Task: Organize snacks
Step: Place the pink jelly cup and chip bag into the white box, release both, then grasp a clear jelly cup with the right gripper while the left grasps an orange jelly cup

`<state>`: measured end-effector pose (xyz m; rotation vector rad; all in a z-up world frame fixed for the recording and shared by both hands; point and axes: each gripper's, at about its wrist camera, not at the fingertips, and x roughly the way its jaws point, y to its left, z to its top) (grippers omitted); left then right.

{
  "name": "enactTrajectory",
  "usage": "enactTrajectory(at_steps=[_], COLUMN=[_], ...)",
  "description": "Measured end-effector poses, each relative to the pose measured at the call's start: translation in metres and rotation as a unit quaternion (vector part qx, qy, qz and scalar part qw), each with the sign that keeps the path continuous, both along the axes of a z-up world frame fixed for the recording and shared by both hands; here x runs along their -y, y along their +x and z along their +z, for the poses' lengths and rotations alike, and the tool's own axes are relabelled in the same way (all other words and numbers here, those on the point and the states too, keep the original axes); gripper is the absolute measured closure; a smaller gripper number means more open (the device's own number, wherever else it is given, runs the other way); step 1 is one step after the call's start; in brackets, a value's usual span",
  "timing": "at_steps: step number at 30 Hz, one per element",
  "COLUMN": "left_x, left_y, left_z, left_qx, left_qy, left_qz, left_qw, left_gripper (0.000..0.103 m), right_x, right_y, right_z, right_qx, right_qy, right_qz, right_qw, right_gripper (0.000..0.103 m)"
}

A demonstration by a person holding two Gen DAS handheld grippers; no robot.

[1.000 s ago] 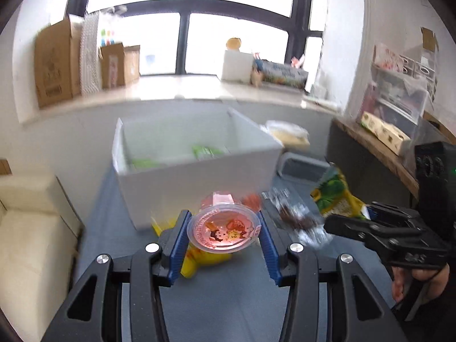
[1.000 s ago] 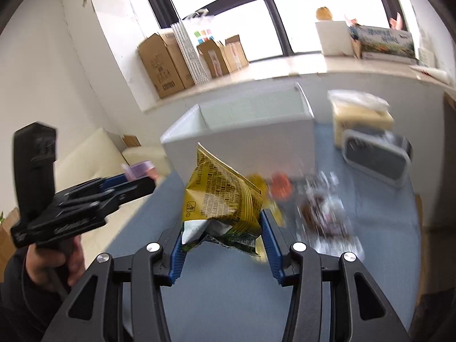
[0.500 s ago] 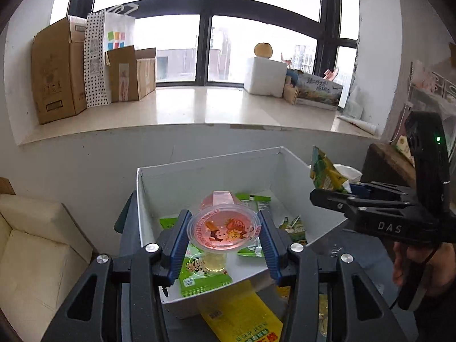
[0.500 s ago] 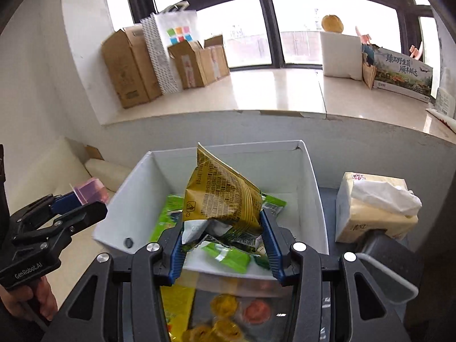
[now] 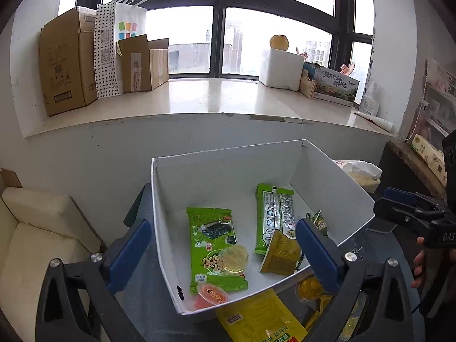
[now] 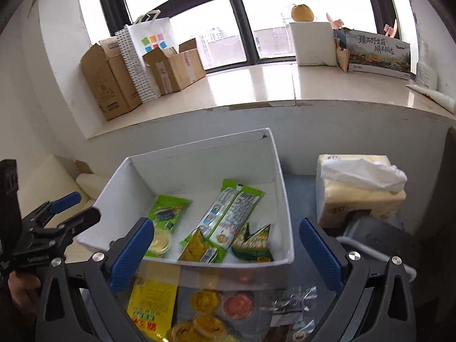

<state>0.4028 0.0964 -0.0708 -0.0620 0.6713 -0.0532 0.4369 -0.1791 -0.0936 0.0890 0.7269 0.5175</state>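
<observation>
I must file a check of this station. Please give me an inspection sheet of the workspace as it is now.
Surface: blue-grey table, largely covered.
Job's things: white box holds green seaweed packet, red jelly cup, yellow chip bag; yellow packet and jelly cups wait outside.
Clutter: tissue pack.
Grippers: left gripper and right gripper opening, empty.
Cables: nothing seen.
Surroundings: windowsill with cardboard boxes, cream sofa.

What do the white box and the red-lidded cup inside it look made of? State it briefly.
White box: probably thin cardboard or foam board with a matte finish; its walls are flat, folded at sharp corners and thin at the edges.
Red-lidded cup: seemingly clear plastic with a printed film lid; the wall is see-through and tinted, the top bears a cartoon.
</observation>
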Motion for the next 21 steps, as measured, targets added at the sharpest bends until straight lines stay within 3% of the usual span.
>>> enactTrajectory(at_steps=[10, 15, 21], left_x=[0.026, 0.037, 0.049], left_y=[-0.057, -0.100, -0.157], left_z=[0.010, -0.003, -0.038], left_qx=[0.000, -0.011, -0.036], left_qy=[0.016, -0.006, -0.030], left_qz=[-0.019, -0.023, -0.028], left_qw=[0.9997, 0.9997, 0.9985], left_gripper=[0.000, 0.000, 0.000], right_x=[0.020, 0.028, 0.019], right_y=[-0.105, -0.153, -0.163], right_z=[-0.012, -0.043, -0.079], right_qx=[0.015, -0.004, -0.022], right_qy=[-0.001, -0.024, -0.072], right_qz=[0.036, 0.037, 0.029], right_qw=[0.999, 0.999, 0.997], right_gripper=[0.000, 0.000, 0.000])
